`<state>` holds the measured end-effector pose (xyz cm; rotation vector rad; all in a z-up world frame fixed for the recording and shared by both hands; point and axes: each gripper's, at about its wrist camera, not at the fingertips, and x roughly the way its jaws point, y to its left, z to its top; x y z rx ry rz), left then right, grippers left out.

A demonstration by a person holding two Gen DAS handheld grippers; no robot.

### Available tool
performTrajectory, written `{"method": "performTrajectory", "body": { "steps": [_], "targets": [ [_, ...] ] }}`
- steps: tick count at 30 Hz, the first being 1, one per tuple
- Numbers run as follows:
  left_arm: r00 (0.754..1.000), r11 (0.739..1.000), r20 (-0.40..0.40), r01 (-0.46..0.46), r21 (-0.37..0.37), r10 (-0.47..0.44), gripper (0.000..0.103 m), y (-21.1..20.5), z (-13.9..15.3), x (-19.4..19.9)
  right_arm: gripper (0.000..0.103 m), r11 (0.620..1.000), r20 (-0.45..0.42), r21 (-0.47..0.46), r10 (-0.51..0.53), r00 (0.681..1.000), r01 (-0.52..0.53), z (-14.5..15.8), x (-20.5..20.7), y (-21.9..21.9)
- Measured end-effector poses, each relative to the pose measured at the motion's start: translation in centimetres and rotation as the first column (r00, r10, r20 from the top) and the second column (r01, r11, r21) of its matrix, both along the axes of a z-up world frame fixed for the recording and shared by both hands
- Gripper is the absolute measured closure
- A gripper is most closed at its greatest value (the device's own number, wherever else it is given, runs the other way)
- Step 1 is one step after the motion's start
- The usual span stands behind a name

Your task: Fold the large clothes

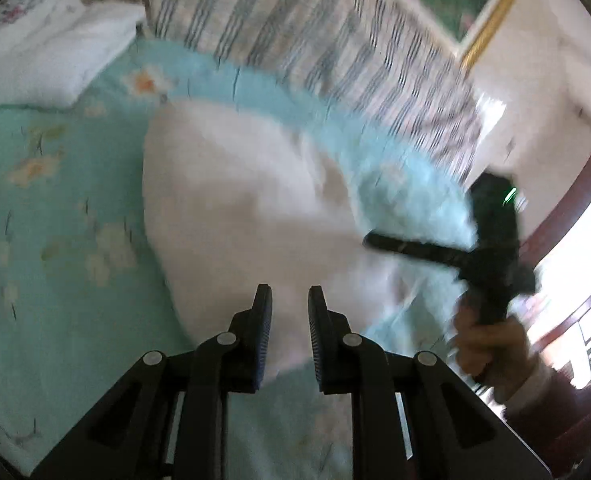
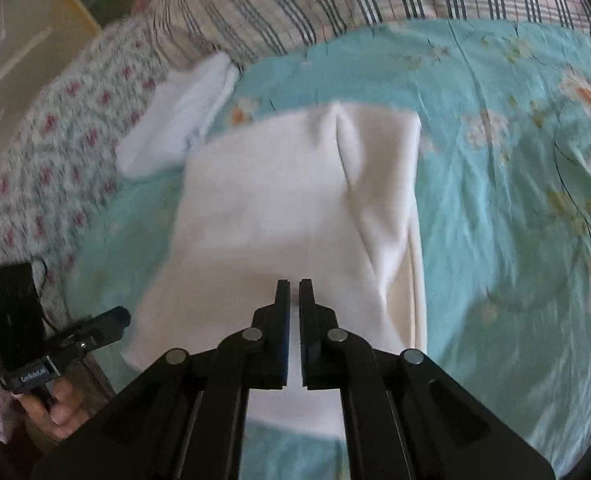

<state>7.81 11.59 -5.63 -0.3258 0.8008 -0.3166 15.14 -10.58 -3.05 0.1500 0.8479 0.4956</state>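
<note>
The left gripper [image 1: 290, 292] hangs over the near edge of a cream-white garment [image 1: 239, 200] spread on a turquoise flowered bedspread [image 1: 55, 184]. Its jaws stand a little apart with nothing pinched between them; the cloth lies below and ahead of the tips. The right gripper [image 2: 294, 285] has its jaws almost together, only a thin slit between the pads, and appears to hold nothing, though blur makes it hard to say whether the tips touch the fabric beneath. Seen from the right wrist, the garment [image 2: 287, 200] runs forward from the fingers as a folded oblong with a crease right of centre. Beyond its far left corner lies a folded white cloth [image 2: 179, 124], against a plaid pillow [image 2: 295, 4]. A hand [image 1: 491, 344] grips the right gripper's handle.
</note>
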Motion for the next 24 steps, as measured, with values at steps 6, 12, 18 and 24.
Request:
{"method": "performTrajectory", "body": {
  "steps": [6,12,18,24],
  "targets": [
    [0.999,0.999,-0.045,-0.031,-0.017,0.03,0.094,0.2,-2.0,0.8,0.103,0.999,-0.053,-0.006,-0.049,0.997,0.048,-3.7,0.1,-1.2],
    [0.998,0.999,-0.037,-0.045,0.003,0.046,0.095,0.1,-2.1,1.2,0.103,0.998,-0.056,0.021,-0.062,0.997,0.063,-4.2,0.8,-1.6],
    [0.997,0.997,-0.032,-0.07,0.029,0.071,0.095,-0.6,-2.2,-0.5,0.103,0.996,-0.063,0.036,-0.076,0.995,0.078,-4.3,0.2,-1.8],
    [0.995,0.995,-0.046,-0.089,0.043,0.091,0.096,-0.2,-1.6,-0.9,0.103,0.997,-0.068,0.007,-0.077,0.995,0.078,-4.0,-0.7,-2.3]
  ]
}}
